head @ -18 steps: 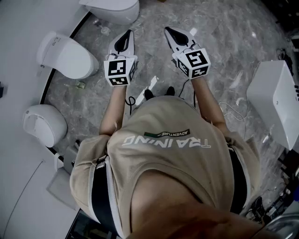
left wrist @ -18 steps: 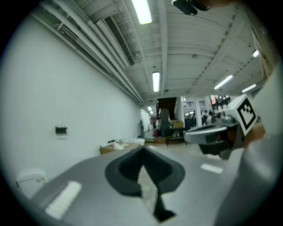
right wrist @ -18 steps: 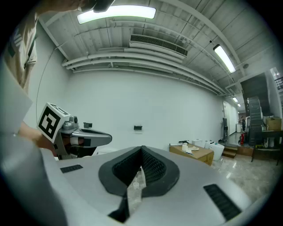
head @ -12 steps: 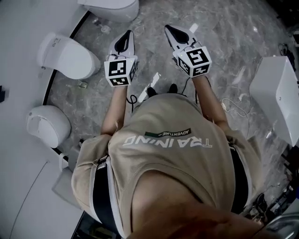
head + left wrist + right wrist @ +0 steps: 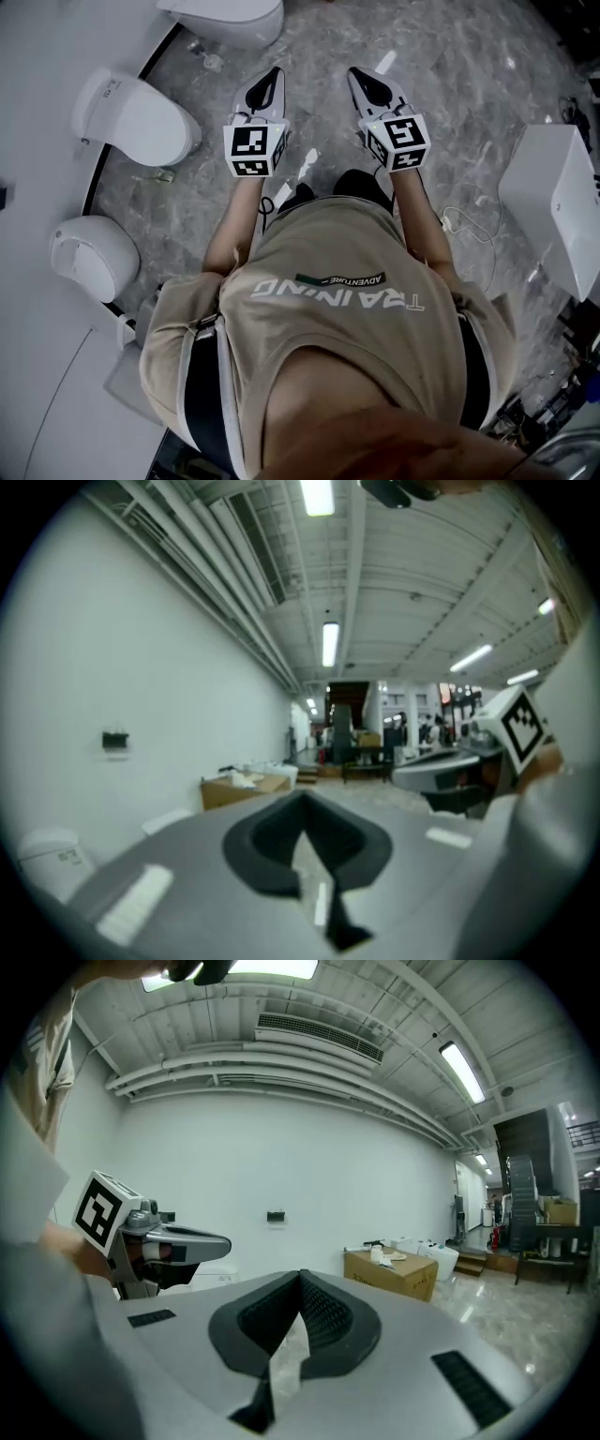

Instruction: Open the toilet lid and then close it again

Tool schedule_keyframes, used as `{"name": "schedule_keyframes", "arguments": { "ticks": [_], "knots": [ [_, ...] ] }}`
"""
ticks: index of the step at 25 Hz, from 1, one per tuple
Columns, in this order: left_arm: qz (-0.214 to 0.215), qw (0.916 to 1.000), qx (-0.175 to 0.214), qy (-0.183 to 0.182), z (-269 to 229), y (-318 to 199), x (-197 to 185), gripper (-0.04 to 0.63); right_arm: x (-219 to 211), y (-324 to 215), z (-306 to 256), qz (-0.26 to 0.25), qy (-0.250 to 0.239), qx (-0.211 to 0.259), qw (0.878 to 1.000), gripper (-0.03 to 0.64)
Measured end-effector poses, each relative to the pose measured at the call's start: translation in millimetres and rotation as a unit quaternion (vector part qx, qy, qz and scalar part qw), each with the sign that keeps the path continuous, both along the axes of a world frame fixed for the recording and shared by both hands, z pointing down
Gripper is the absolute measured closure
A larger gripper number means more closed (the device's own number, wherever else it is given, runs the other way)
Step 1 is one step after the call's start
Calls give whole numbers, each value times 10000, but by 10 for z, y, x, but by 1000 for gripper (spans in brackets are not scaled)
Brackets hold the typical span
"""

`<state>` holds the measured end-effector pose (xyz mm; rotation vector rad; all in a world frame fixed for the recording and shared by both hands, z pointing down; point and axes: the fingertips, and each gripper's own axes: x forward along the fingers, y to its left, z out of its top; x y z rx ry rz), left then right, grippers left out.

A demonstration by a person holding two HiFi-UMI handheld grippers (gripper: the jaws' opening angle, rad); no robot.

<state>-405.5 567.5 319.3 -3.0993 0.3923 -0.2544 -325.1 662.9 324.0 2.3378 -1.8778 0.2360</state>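
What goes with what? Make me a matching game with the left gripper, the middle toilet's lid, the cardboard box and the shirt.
Things:
1. left gripper
2. middle toilet lid
3. cardboard box
4. shirt

Descriptions:
A. brown
B. down
C. says TRAINING
D. jaws together, nothing between them

Pairs: 1-D, 2-B, 3-A, 4-C
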Motion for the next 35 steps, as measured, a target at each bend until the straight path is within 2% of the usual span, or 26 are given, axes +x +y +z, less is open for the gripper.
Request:
{"name": "schedule_keyframes", "arguments": {
  "ticks": [4, 9, 16, 21, 29, 35],
  "knots": [
    [20, 9997, -181, -167, 212, -70, 161, 594, 208, -33, 205, 113, -201, -113, 9997, 606],
    [-135, 9995, -70, -280, 217, -254, 597, 594, 732, -182, 251, 60, -272, -26, 9996, 606],
    [-443, 9980, 20, -440, 221, -456, 1191, 594, 1437, -364, 348, -195, -391, 13, 9990, 606],
    [-732, 9964, 51, -431, 197, -615, 1576, 594, 1918, -535, 305, -450, -283, 91, 9985, 606],
    [-973, 9934, -6, -609, 317, -765, 1862, 593, 2149, -848, 516, -880, -524, -74, 9947, 606],
    [-994, 9919, -218, -756, 550, -1113, 1985, 593, 2279, -1137, 656, -852, -610, -212, 9943, 606]
  ]
}}
